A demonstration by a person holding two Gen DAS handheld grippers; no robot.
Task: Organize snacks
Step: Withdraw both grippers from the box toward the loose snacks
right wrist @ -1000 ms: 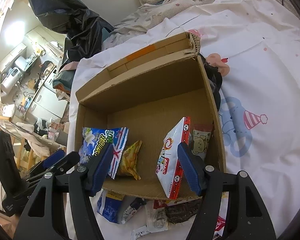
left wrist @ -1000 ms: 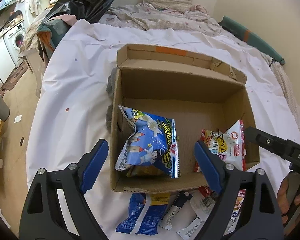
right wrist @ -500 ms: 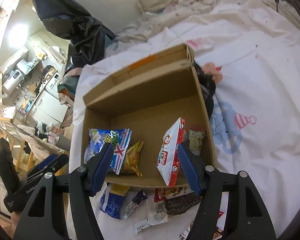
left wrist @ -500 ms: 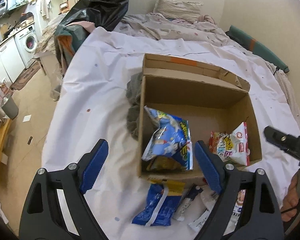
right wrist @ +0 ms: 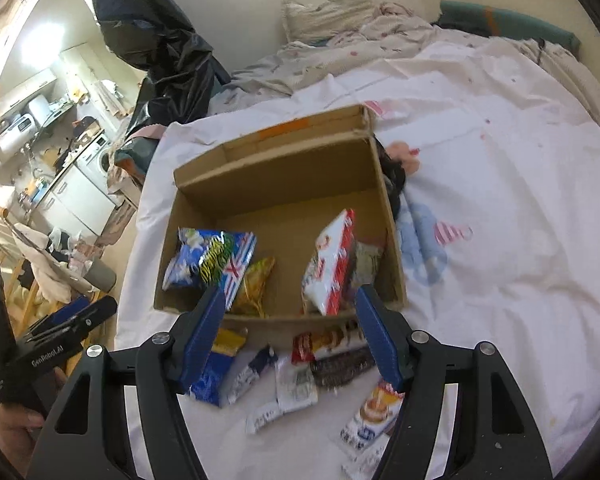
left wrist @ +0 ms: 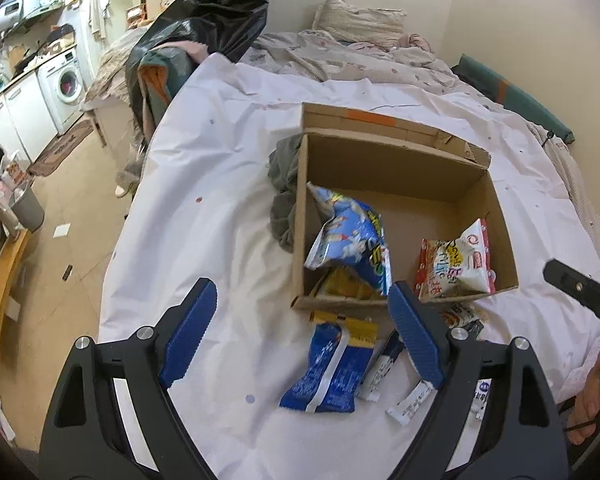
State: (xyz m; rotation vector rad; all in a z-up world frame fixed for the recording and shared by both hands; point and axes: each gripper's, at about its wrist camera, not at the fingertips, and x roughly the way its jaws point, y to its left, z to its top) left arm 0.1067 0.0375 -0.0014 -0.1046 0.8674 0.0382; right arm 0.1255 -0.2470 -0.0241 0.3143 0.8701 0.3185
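An open cardboard box (left wrist: pixel 380 168) (right wrist: pixel 284 184) lies on the bed. Inside it are a blue snack bag (left wrist: pixel 352 240) (right wrist: pixel 208 256), a yellow bag (right wrist: pixel 256 288) and a red-and-white bag (left wrist: pixel 456 264) (right wrist: pixel 332 268). Loose on the sheet before the box lie a blue bag with a yellow top (left wrist: pixel 332 364) (right wrist: pixel 216 368), a dark packet (right wrist: pixel 340 364) and several small white packets (right wrist: pixel 296 384). My left gripper (left wrist: pixel 302 296) hangs open above the sheet near the box's front left corner, empty. My right gripper (right wrist: pixel 290 300) is over the box's front edge, its jaws opening with nothing between them.
White sheet (left wrist: pixel 204 208) covers the bed; its left edge drops to the floor (left wrist: pixel 60 248). A grey cloth (left wrist: pixel 284 184) is bunched against the box's left wall. Black plastic bag (left wrist: pixel 204 12) and pillow (left wrist: pixel 360 20) sit at the back. A cartoon print (right wrist: pixel 432 248) lies right of the box.
Both grippers have drawn back and upward from the box, which now looks smaller and farther. More of the loose packets in front of it have come into view.
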